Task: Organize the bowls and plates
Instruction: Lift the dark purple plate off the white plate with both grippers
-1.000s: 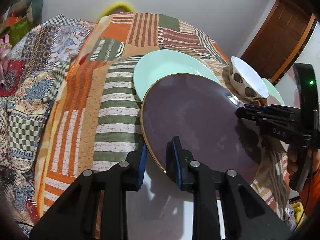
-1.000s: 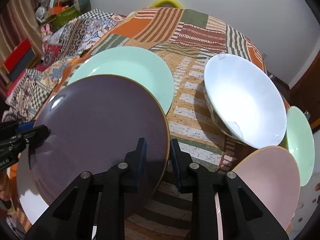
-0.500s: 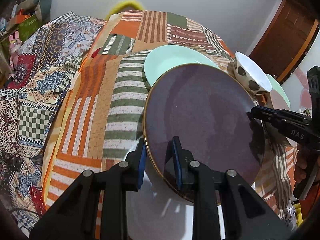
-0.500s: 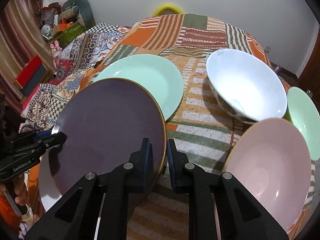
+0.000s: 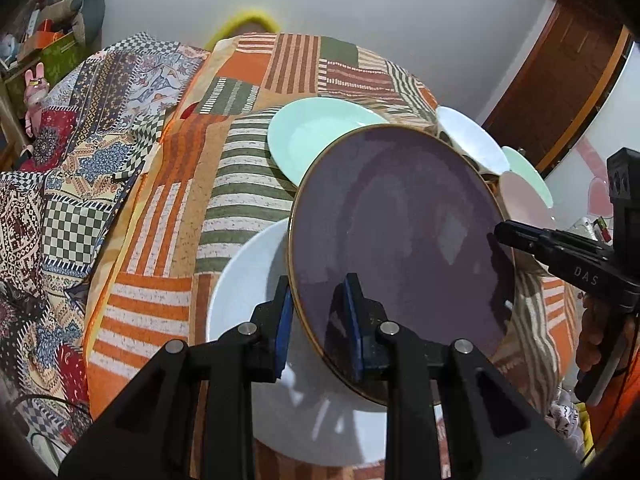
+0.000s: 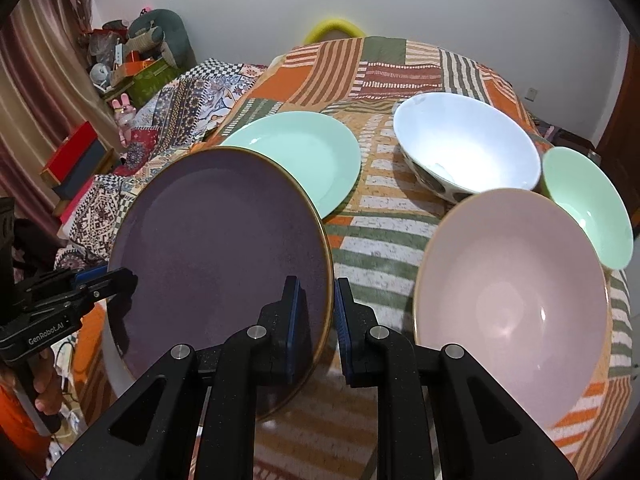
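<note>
Two-handed carry of a purple plate (image 5: 396, 240) above a patchwork-covered table (image 6: 384, 248). The plate, gold-rimmed, is tilted — its left-hand edge higher in the left wrist view — and hangs directly over a white plate (image 5: 248, 288) that lies flat at the near left of the table; the two look apart, though the gap cannot be gauged from here. The coming move, judged from the task, turns on this relation: straight down onto the white plate, or far-right onto the mint-green plate (image 6: 304, 160) just beyond.

The left gripper (image 5: 318, 312) straddles the plate's near-left rim, jaws narrowed to the rim's thickness, blue pads (image 5: 285, 320) against it. The right gripper (image 6: 316, 312) pinches the opposite rim in the same way, one finger over the top face and one beneath. Neither arm is nearer; each holds one end of the plate's diameter.

To the right stand a pink bowl (image 6: 512, 292), a white bowl (image 6: 464, 144) and a small green bowl (image 6: 588, 204), close together and untouched.
</note>
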`<state>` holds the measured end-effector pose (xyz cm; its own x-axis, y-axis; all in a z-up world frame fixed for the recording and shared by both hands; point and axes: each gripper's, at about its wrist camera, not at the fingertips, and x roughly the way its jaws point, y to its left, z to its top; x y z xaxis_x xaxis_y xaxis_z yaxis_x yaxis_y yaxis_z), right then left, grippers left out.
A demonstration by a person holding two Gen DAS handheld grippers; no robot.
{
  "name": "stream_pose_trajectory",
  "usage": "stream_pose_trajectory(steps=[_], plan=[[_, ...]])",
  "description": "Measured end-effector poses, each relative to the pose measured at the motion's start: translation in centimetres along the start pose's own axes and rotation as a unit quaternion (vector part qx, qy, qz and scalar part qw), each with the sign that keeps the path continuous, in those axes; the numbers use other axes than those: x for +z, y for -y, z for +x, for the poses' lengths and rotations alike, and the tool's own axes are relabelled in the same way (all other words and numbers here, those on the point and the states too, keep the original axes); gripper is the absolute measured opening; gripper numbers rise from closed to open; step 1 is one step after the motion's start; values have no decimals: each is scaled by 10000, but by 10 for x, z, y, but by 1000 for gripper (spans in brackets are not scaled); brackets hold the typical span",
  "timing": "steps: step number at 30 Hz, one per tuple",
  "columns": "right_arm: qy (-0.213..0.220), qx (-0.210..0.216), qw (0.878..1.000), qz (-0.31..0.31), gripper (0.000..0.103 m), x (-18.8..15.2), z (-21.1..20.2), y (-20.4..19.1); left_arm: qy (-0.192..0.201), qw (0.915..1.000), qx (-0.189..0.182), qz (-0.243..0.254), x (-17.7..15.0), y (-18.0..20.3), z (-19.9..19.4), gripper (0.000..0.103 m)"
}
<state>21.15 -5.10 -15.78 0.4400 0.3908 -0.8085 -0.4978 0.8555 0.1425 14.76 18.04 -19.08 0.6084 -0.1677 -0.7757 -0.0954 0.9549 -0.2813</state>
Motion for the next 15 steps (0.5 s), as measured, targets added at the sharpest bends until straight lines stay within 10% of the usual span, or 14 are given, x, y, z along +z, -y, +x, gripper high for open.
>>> stream_pose_trajectory(steps=[15], plan=[[331, 113, 9993, 136, 16, -31, -51, 10, 210, 9996, -64, 164, -27, 44, -49, 24]])
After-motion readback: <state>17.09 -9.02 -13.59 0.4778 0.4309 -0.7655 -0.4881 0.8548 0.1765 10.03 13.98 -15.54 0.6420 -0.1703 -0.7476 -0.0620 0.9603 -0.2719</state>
